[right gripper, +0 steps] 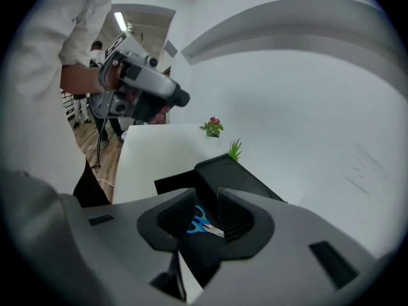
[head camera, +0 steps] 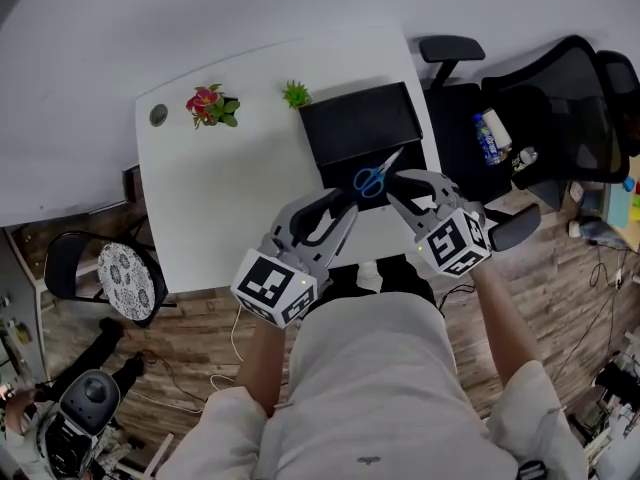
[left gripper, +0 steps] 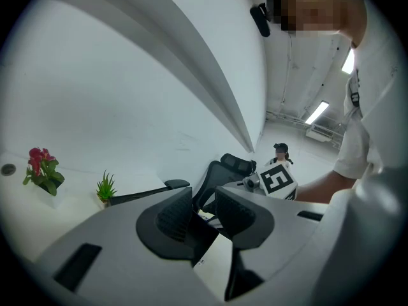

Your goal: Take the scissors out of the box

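Premises read as an office-type workroom.

Head view:
- A white desk (head camera: 230, 208) with rounded corners stands against a plain white wall (head camera: 200, 28) at 12 o'clock.
- A black mesh-backed office chair (head camera: 570, 108) with armrests sits at 2 o'clock, with a plastic bottle (head camera: 489, 136) lying on it.
- A second chair (head camera: 125, 278), round-seated with a patterned cushion, is at 8 o'clock.
- Two small potted plants stand along the desk's far edge, one with red flowers (head camera: 206, 104) and one green (head camera: 296, 94).
- The flooring is wood-pattern plank (head camera: 200, 338), and loose cables (head camera: 605, 288) trail across it at 4 o'clock.

Left gripper view:
- Strip lights (left gripper: 317, 112) are mounted on a white ceiling.
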